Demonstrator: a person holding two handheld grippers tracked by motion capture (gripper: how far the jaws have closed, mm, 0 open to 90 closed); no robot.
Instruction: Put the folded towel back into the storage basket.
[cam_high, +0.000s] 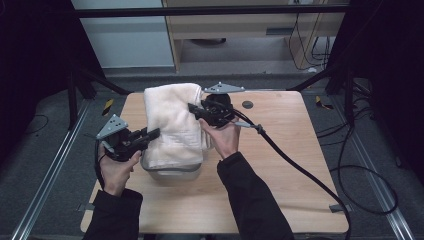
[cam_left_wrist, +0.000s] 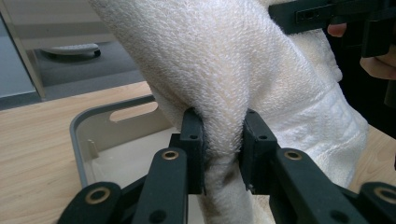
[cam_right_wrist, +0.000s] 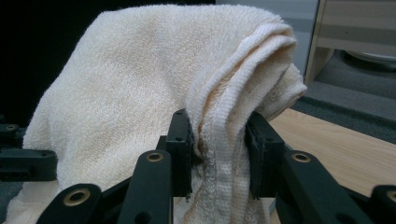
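A folded cream towel (cam_high: 172, 125) hangs in the air over a grey plastic bin (cam_high: 172, 173) on the wooden table. My left gripper (cam_high: 152, 134) is shut on the towel's left side; in the left gripper view both pads pinch a thick fold of the towel (cam_left_wrist: 224, 70), with the bin's rim (cam_left_wrist: 77, 135) just below. My right gripper (cam_high: 194, 109) is shut on the towel's right edge; the right gripper view has the hemmed edge of the towel (cam_right_wrist: 219, 140) squeezed between its jaws. The lower end of the towel drapes down into the bin.
The wooden table (cam_high: 280, 165) has bare surface to the right of the bin and in front of it. A small dark disc (cam_high: 247, 105) lies near the far edge. A thick black cable (cam_high: 300, 170) trails from the right gripper across the table.
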